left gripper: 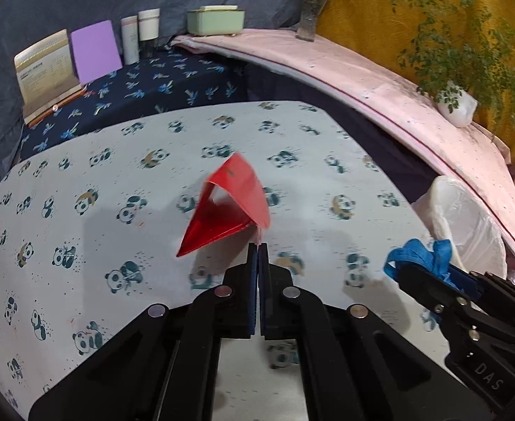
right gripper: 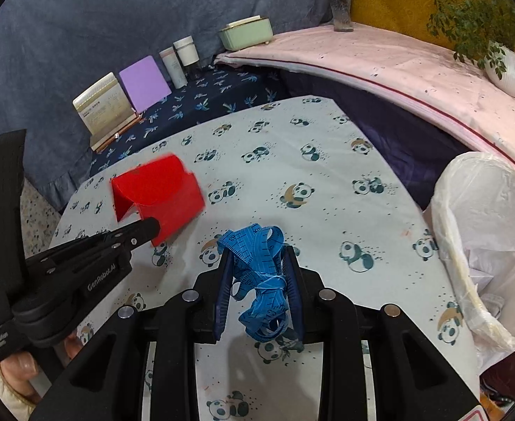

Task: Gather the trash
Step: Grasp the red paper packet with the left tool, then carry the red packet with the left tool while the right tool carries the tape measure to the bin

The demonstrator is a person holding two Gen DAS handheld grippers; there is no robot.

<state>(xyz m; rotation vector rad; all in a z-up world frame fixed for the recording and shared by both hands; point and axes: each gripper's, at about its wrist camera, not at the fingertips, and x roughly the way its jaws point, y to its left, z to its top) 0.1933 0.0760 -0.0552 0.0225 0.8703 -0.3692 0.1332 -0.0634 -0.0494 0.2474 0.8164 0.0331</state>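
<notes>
— Left gripper [left gripper: 257, 245] first: its two fingers are pressed together on the lower corner of a red folded envelope [left gripper: 232, 203], and the envelope sticks up and away from the tips, tilted, off the cloth.

— And from the other side?

— Same story in the right wrist view: that left gripper [right gripper: 154, 226] reaches in from the left and pinches the red folded envelope [right gripper: 159, 189] by its near edge. The flap hangs open on the far side.

— What about the right one?

— Right gripper [right gripper: 257, 263] is clamped on a blue measuring tape [right gripper: 261, 273], a tangled bundle squeezed between its pads, loops spilling out ahead of the tips and drooping behind them. In the left view you see it off to the right [left gripper: 418, 263], blue tape bunched at its tip.

— Where's the bin?

— To the right of the right gripper, at the edge of the panda-print tablecloth [right gripper: 327, 193]: a trash bin [right gripper: 467, 245] lined with a clear plastic bag, some pale rubbish inside. It stands well to the right of the left gripper too, just beyond the blue tape [left gripper: 467, 217].

— Anything further off?

— Ahead of both, past the cloth, a purple card [right gripper: 145, 82] and a green box [right gripper: 246, 33].
</notes>
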